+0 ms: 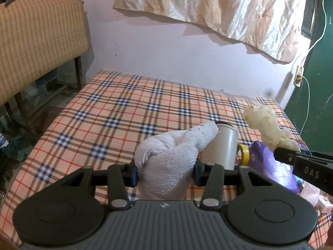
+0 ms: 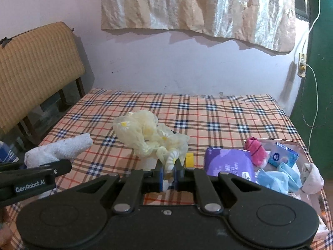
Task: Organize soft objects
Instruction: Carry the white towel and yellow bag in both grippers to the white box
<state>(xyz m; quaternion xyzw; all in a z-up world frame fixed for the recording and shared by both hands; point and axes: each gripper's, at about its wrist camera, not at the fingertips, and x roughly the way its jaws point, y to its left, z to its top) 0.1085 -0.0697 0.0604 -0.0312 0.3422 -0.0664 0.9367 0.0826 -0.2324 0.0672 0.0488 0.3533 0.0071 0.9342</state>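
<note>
- Low centre, our left gripper (image 1: 165, 171) pinches a rolled white towel (image 1: 170, 158); our right gripper (image 2: 169, 171) is pressed onto a yellow daisy-print cloth (image 2: 149, 137).
- Neither is placed yet.
- At right, socks (image 2: 255, 151) and blue fabric (image 2: 276, 178) still await sorting on the plaid bed (image 2: 218, 112).

You've got the white towel (image 1: 166, 166) bunched up and clear of the plaid bedsheet (image 1: 104, 114), pinched at its thick rolled middle, one fluffy end poking up and to the right. Your other soft piece, the pale yellow daisy-print cloth (image 2: 149, 137), is crumpled into a loose puff, gripped by a thin twisted tail at the bottom and held above the bed too. Over on the right edge a pink rolled cloth (image 2: 255, 151) sits by light blue fabric (image 2: 278, 179) and a whitish sock (image 2: 312, 177).
</note>
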